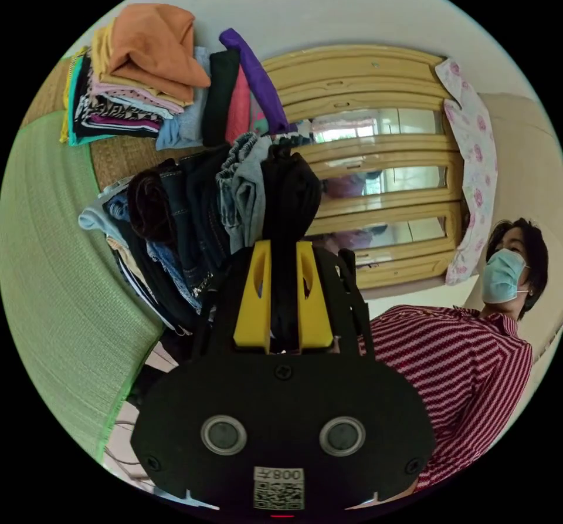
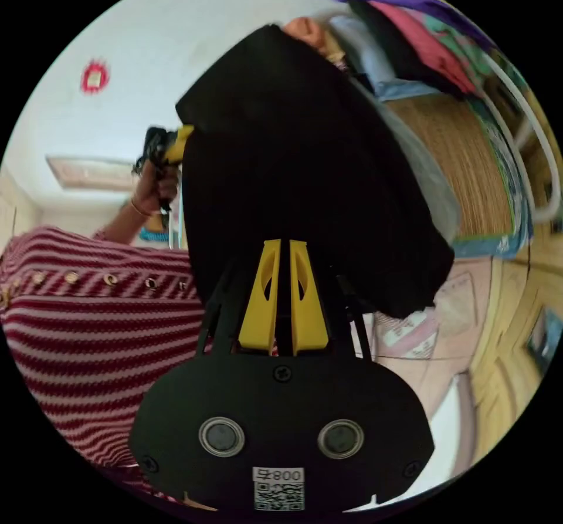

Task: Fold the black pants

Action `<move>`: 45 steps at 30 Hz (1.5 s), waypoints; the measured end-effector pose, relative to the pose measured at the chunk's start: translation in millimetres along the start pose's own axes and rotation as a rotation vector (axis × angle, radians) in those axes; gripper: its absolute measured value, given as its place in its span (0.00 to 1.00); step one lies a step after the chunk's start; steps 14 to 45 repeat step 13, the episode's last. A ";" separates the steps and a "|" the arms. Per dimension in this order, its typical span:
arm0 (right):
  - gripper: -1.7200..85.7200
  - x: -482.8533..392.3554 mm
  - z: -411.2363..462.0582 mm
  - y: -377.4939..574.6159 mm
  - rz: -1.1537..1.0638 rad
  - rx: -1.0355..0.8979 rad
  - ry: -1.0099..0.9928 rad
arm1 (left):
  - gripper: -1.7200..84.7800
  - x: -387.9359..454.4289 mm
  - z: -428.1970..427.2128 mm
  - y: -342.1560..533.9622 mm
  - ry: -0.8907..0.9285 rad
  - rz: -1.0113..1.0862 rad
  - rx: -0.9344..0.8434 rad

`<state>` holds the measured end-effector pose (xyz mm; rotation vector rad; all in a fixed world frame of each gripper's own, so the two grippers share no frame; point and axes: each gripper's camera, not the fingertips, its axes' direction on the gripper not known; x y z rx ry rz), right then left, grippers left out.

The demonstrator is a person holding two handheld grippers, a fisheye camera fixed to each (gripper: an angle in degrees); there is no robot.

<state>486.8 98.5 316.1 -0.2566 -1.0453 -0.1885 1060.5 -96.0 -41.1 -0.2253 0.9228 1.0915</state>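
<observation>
Left hand-held gripper (image 1: 284, 248): yellow jaws closed onto a bunched fold of the black pants (image 1: 288, 195), frame centre. Right hand-held gripper (image 2: 280, 248): jaws nearly together, pinching the pants' edge; the cloth hangs spread across centre frame. Stacked folded clothes (image 1: 141, 78) sit upper left in the left gripper view.
</observation>
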 end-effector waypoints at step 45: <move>0.02 32.2 16.0 -25.0 -0.234 -0.165 -0.447 | 0.09 -9.1 -10.0 -15.6 -0.057 -0.083 0.336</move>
